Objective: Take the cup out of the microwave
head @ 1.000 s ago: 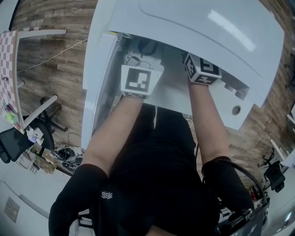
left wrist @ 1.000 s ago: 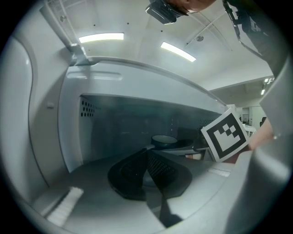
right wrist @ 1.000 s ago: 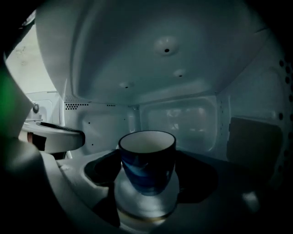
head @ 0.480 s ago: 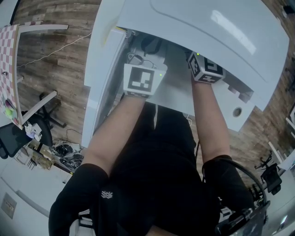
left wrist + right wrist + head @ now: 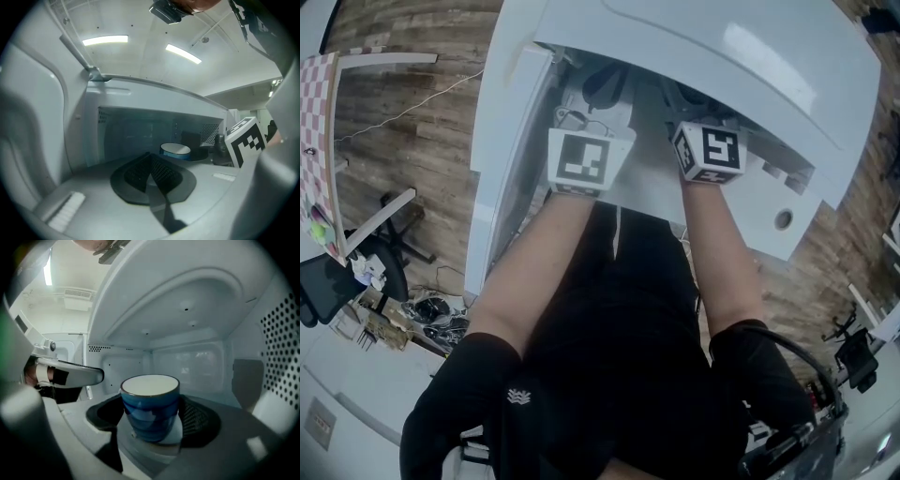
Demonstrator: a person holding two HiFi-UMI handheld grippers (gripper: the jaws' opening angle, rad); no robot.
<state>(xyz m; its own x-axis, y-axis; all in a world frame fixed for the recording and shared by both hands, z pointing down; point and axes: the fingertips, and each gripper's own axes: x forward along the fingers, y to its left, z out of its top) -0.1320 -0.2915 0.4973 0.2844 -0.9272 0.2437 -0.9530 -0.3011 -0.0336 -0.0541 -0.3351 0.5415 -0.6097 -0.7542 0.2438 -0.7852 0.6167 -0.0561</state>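
Cup (image 5: 151, 397): blue glaze, pale inside, dark rim, no handle showing. It stands upright at the centre of the right gripper view, inside the microwave (image 5: 722, 56) cavity.
Cup's axis: vertical, mouth up; whether it holds anything cannot be told.
Cup to fingers: it sits squarely between the right gripper's (image 5: 151, 412) two dark fingers (image 5: 199, 423), one against each side of its wall. They look clenched on the cup, low on its body.
Nearer hand: the right. Its marker cube lies upper middle of the head view, under the microwave's top edge.
Left gripper (image 5: 151, 173): its fingers are clenched together on nothing at the lower centre of its view. The cup shows small beyond them, right of centre and well apart.
Door (image 5: 502, 150): open, at the left of the head view.
Coming move, as a judgement: a level draw straight back toward the person, clearing the cavity's front lip.
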